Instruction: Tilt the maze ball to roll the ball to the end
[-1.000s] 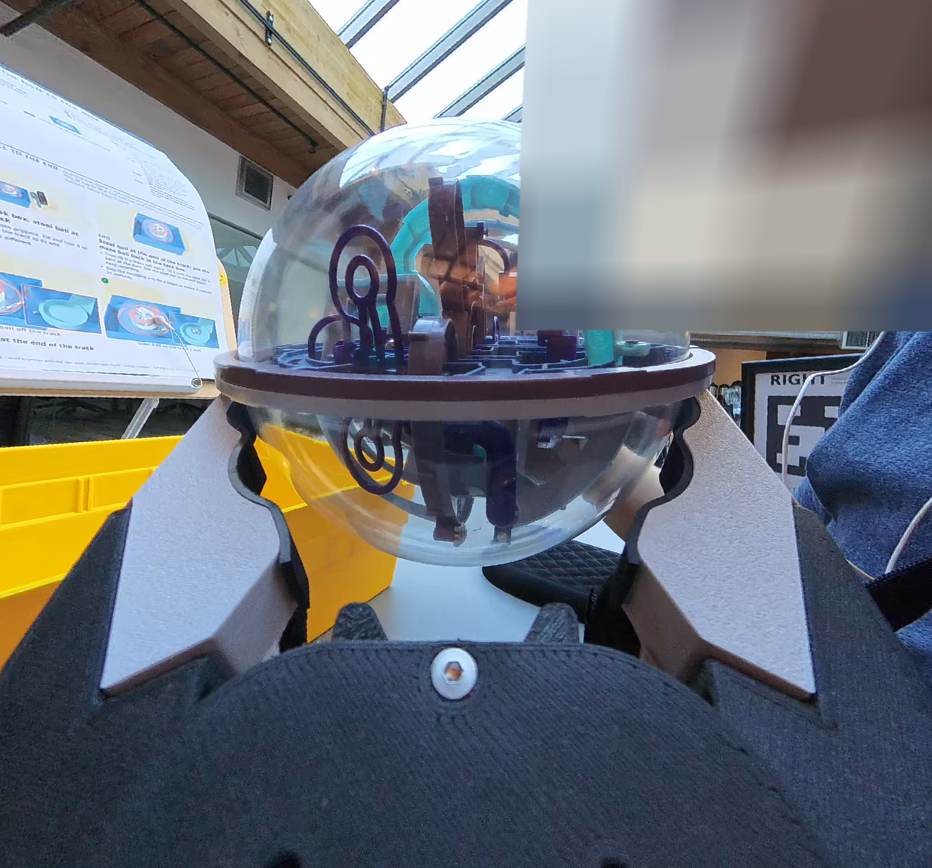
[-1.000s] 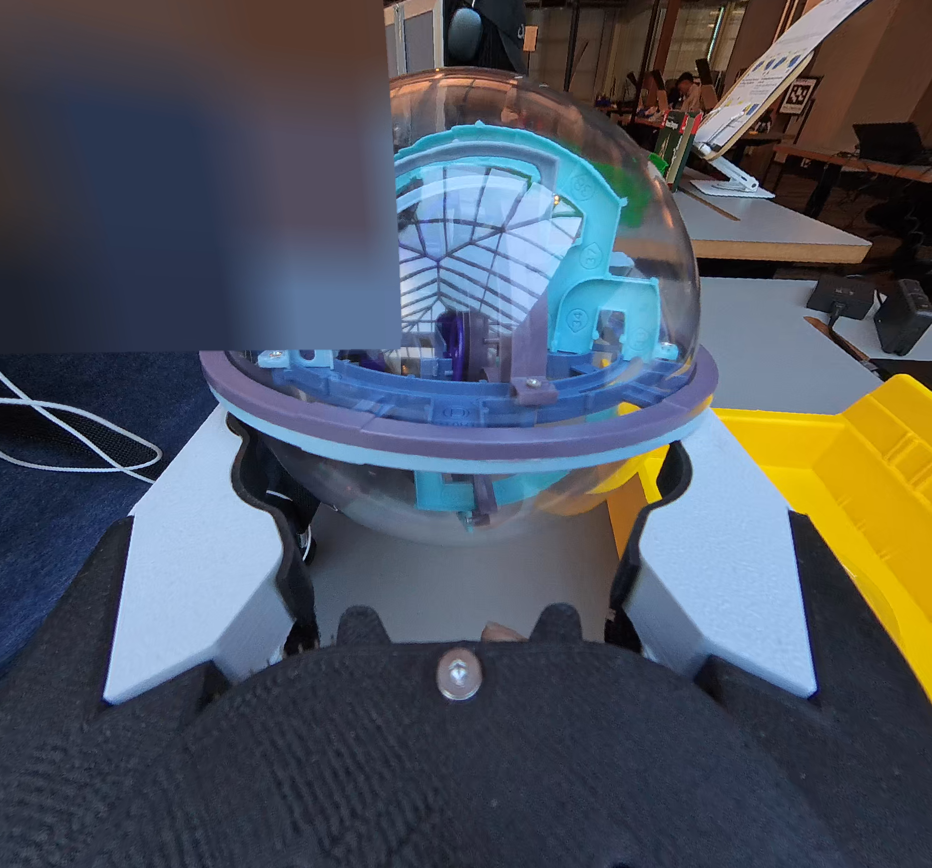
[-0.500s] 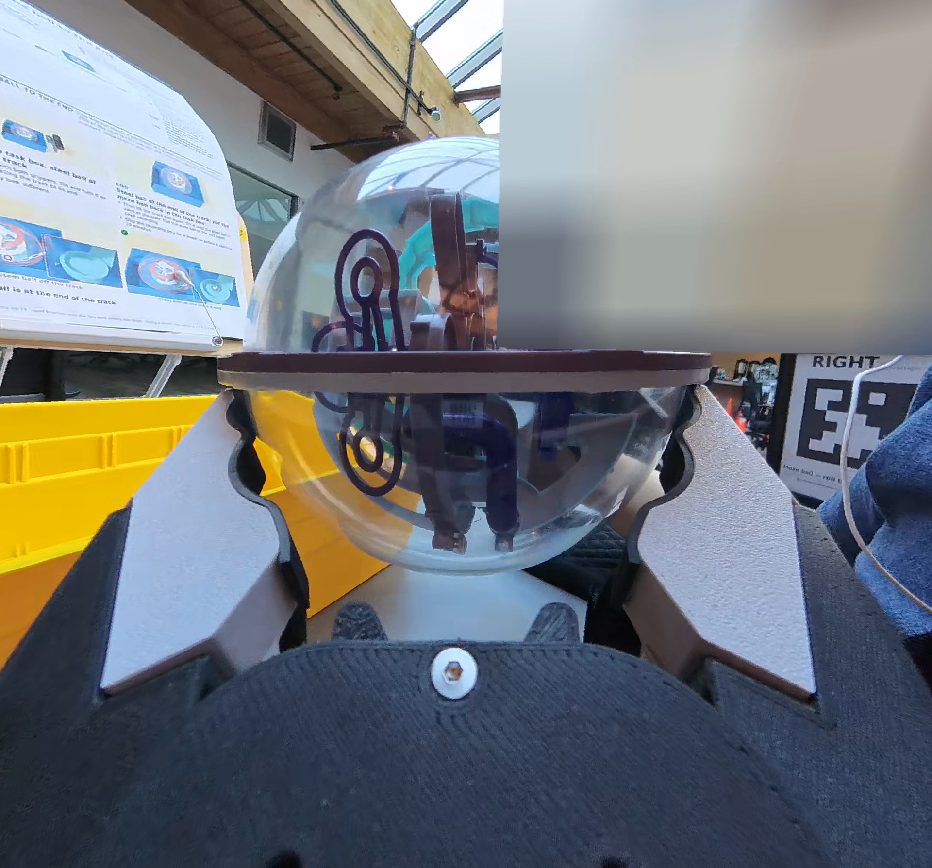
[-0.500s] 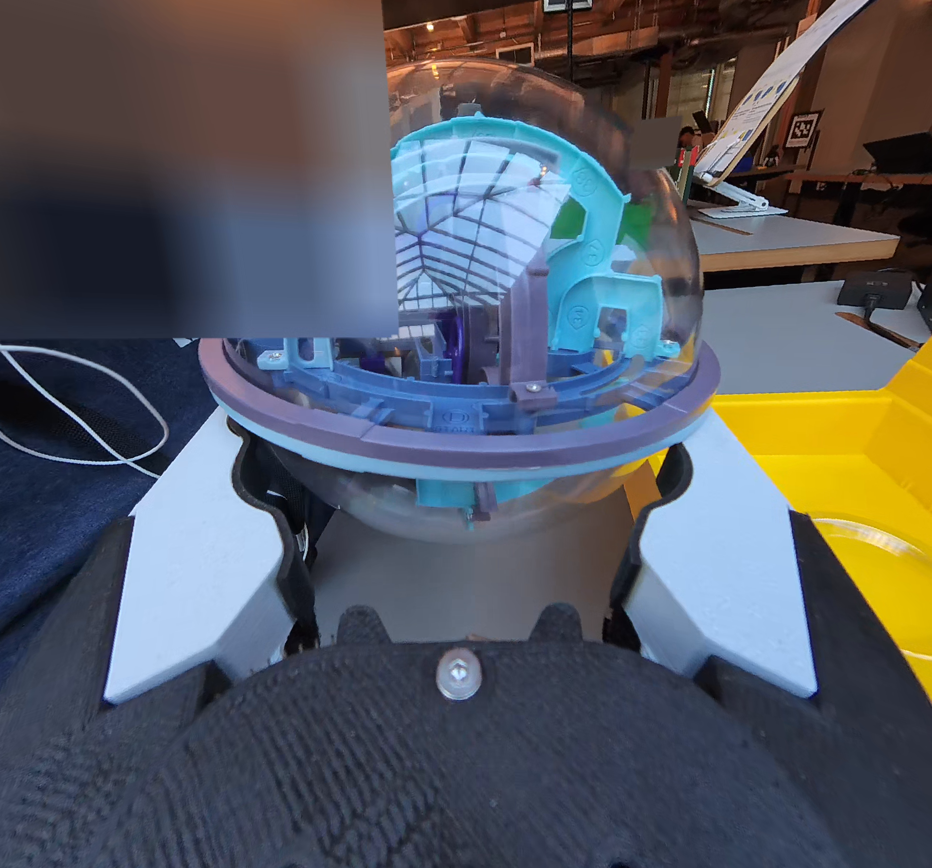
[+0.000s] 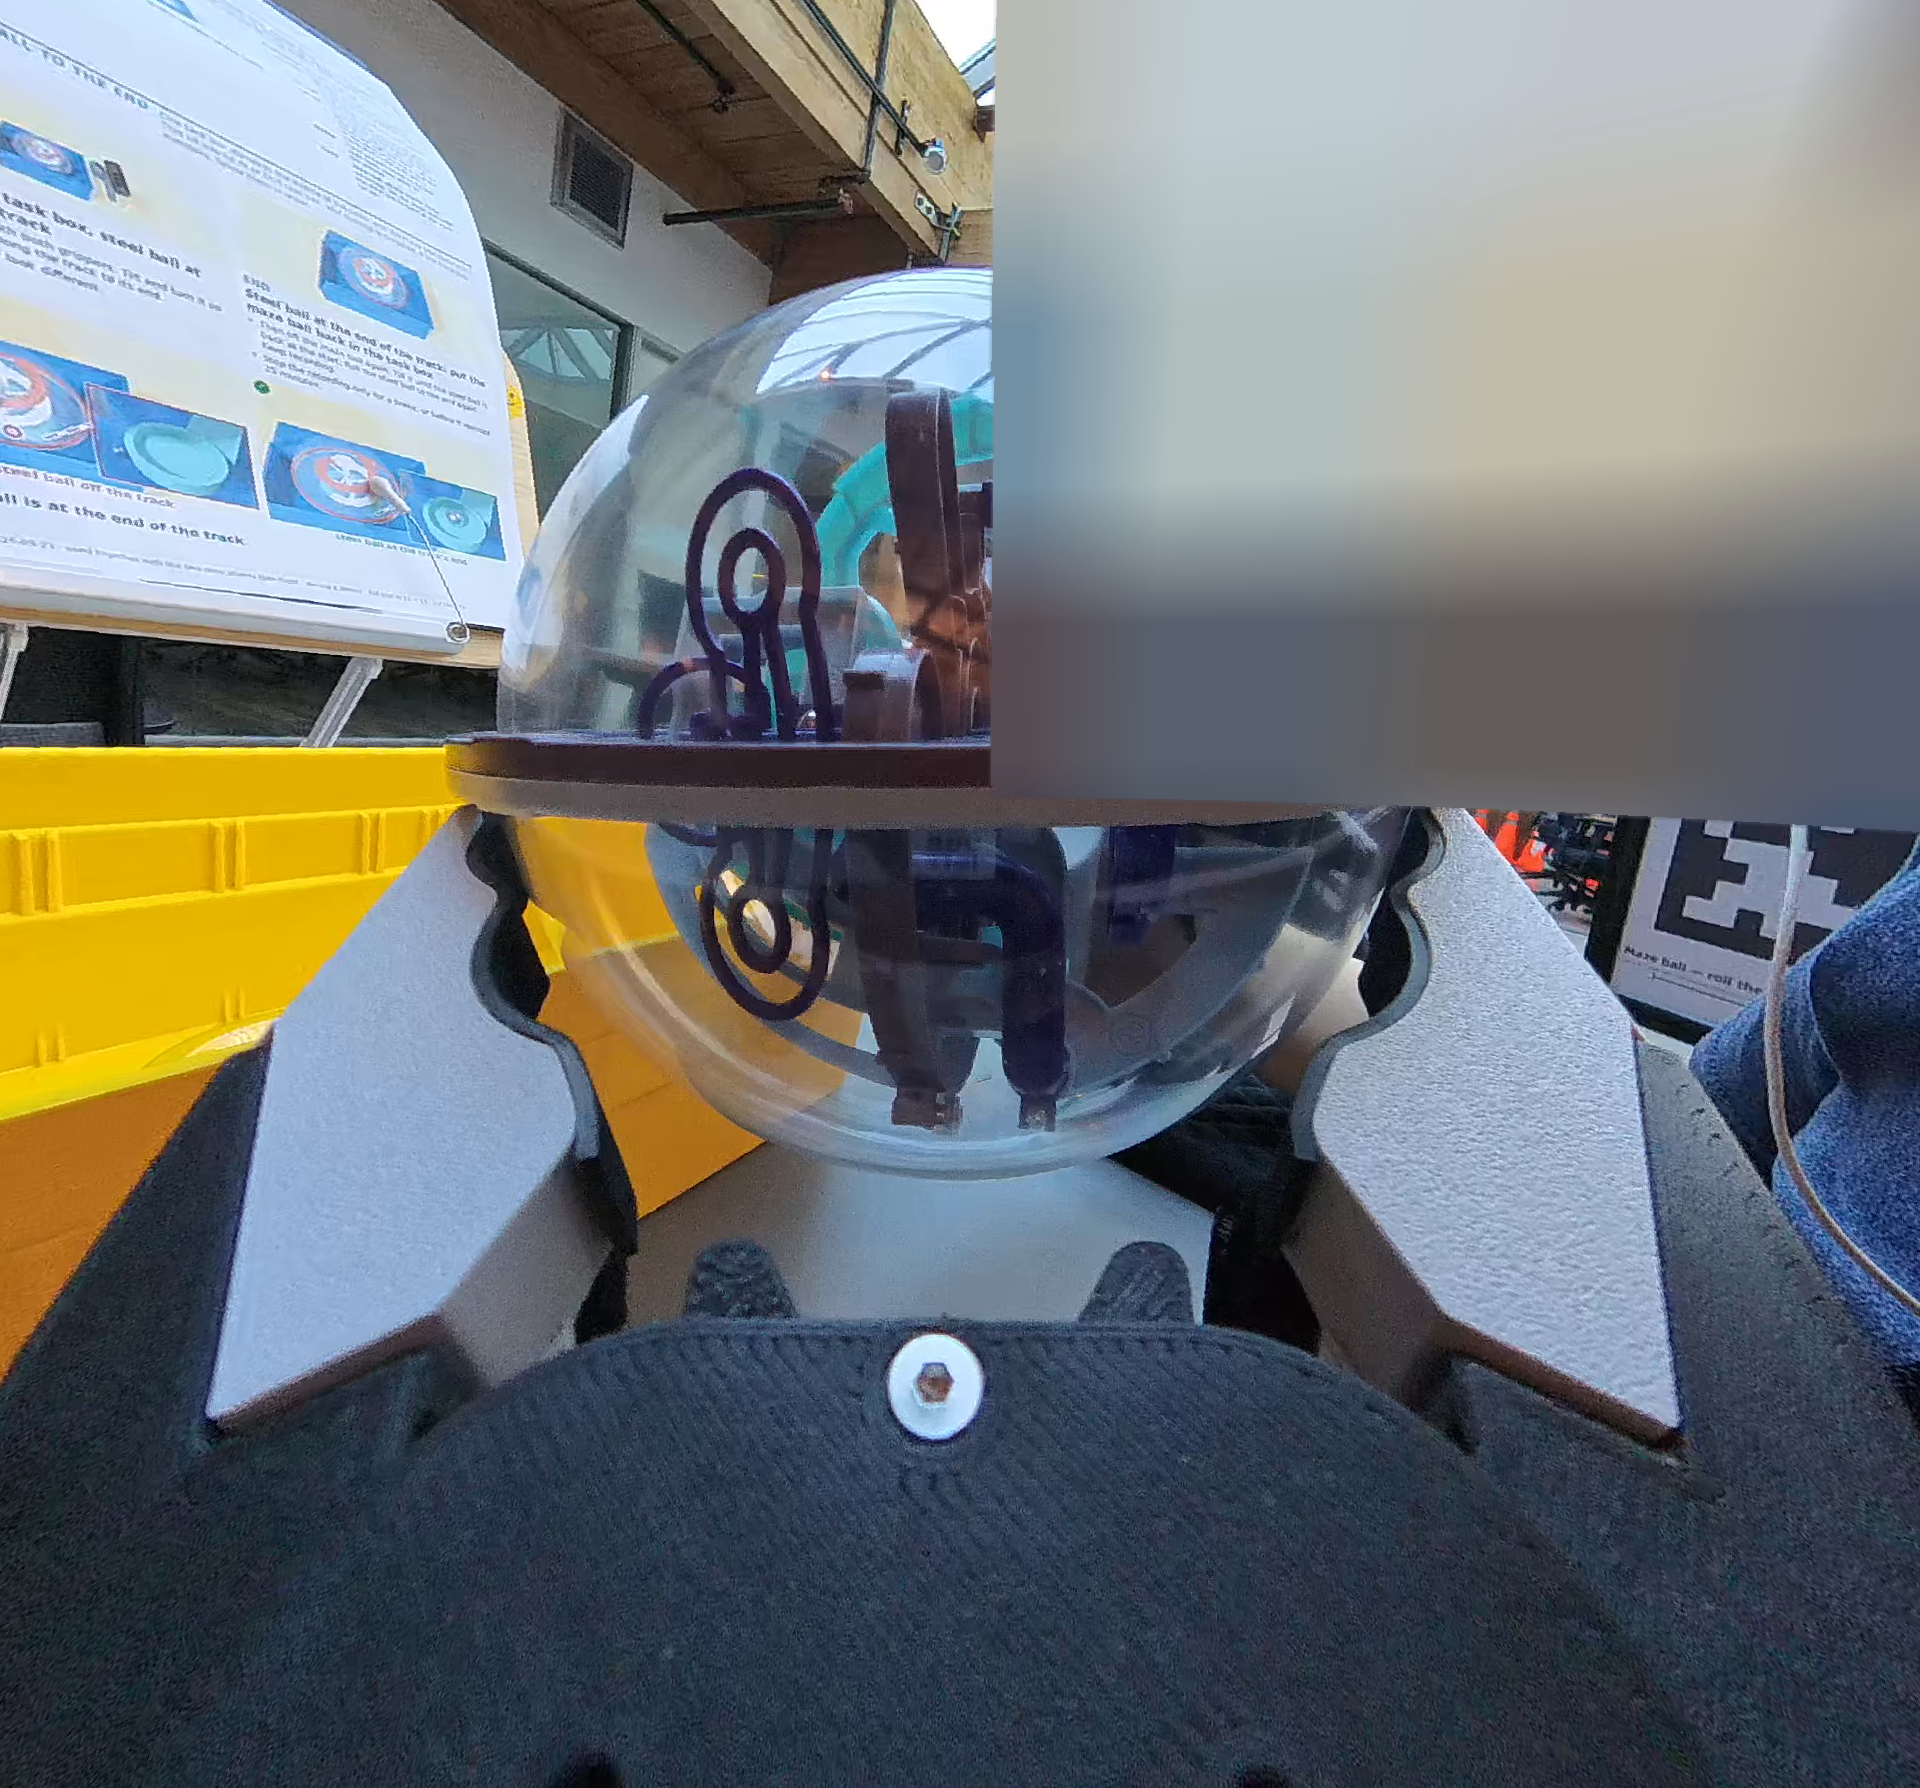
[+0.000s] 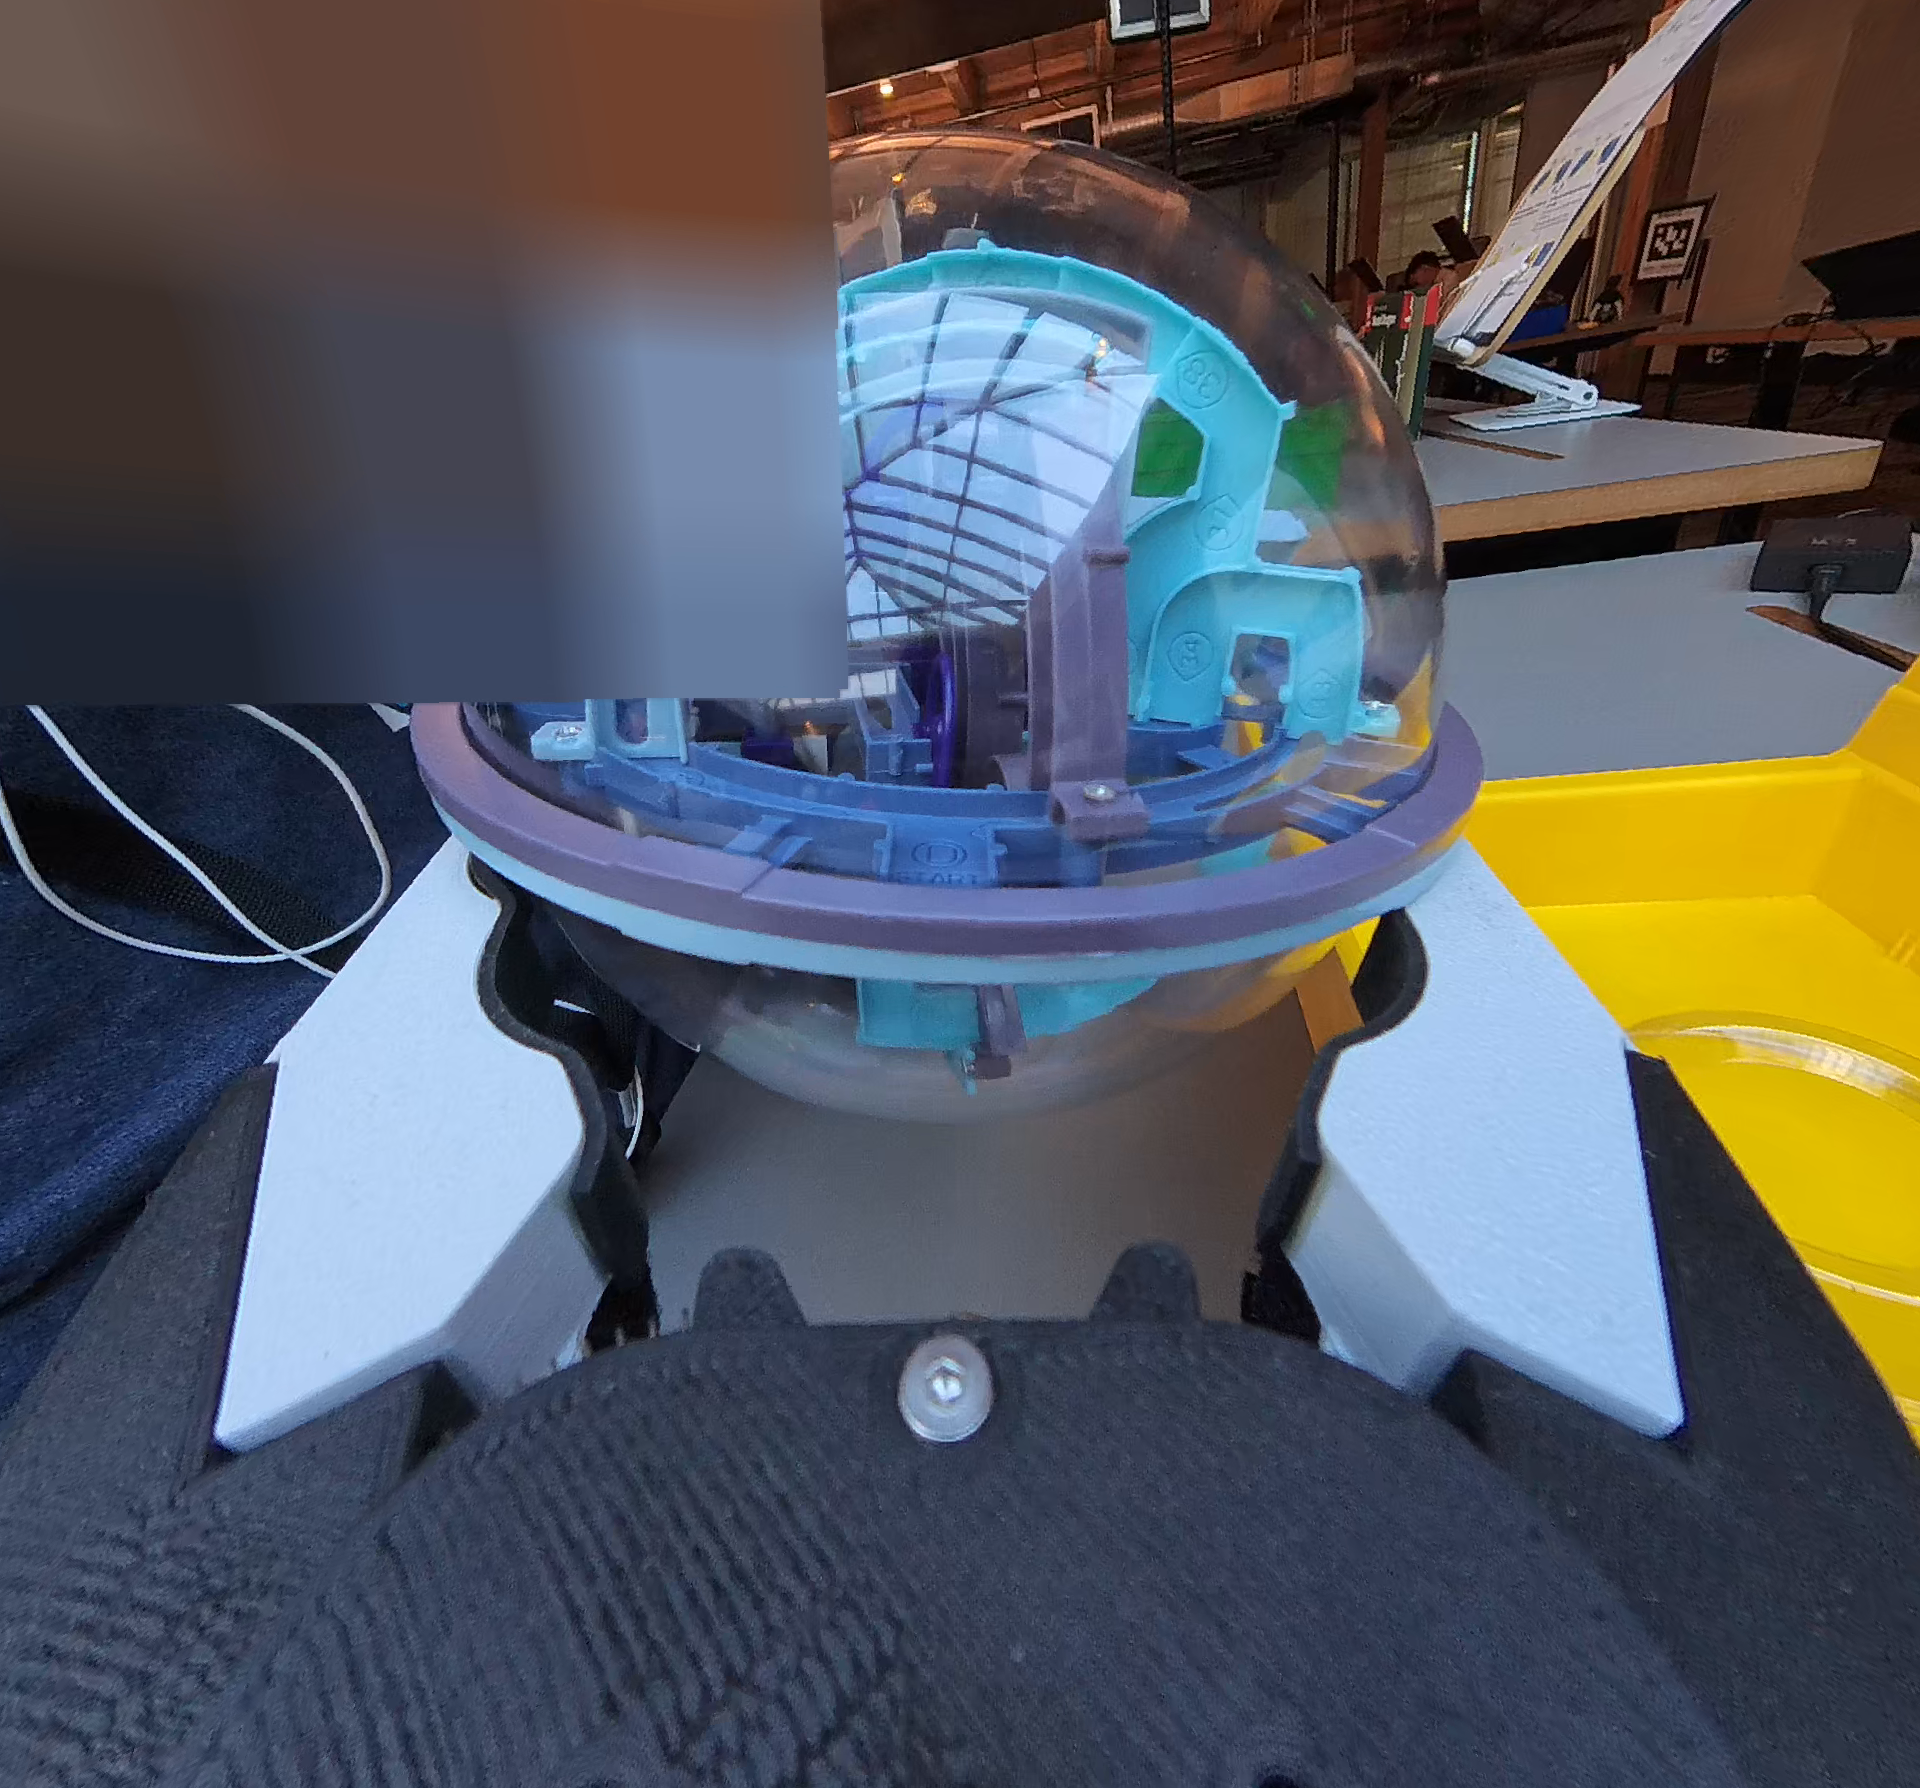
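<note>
The maze ball is a clear sphere with purple, blue and teal tracks inside and a purple ring around its middle. It is held off the table between both grippers, one on each side. My left gripper is shut on its lower half, with the grey fingers under the ring, which I see edge-on. My right gripper is shut on the maze ball in the same way, and here the ring slopes a little. I cannot make out the small ball. A mosaic patch hides part of the sphere in both views.
A yellow bin sits close beside the ball and holds a clear round stand. An instruction board stands behind it. A person's blue sleeve with a white cable is on the other side. The grey table lies below.
The ball has tilted in the grip. In the left wrist view the ring's top face showed, and now it is edge-on. The background has slid upward in both views.
</note>
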Motion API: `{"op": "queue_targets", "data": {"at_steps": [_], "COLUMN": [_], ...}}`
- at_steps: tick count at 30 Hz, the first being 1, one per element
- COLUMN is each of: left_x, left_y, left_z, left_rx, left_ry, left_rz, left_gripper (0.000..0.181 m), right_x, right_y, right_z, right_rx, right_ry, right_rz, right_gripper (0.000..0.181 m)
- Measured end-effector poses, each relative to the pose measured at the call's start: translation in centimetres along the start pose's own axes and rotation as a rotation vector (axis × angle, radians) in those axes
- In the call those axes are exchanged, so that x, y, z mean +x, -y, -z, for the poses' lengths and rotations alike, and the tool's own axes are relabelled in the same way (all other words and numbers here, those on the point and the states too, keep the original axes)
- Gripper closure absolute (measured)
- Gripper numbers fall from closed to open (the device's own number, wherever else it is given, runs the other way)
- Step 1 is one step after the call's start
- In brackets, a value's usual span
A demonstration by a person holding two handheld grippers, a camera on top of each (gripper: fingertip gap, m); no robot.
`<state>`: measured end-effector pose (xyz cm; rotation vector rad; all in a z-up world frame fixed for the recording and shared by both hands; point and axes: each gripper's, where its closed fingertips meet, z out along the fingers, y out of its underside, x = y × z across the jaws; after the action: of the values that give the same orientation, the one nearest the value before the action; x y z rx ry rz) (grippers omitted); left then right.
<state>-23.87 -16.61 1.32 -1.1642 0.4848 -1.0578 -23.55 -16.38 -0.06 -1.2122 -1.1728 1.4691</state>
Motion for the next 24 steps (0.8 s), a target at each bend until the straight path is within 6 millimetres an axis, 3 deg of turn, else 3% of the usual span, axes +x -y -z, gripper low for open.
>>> {"op": "queue_targets", "data": {"at_steps": [24], "left_x": [0.5], "left_y": [1.8], "left_z": [1.0], "left_rx": [0.071], "left_ry": [0.013], "left_rz": [0.006], "left_gripper": [0.022], "right_x": [-1.0], "right_y": [1.6], "right_z": [-1.7], "right_rx": [0.03], "right_ry": [0.019], "right_rz": [0.021], "right_gripper": [0.023]}}
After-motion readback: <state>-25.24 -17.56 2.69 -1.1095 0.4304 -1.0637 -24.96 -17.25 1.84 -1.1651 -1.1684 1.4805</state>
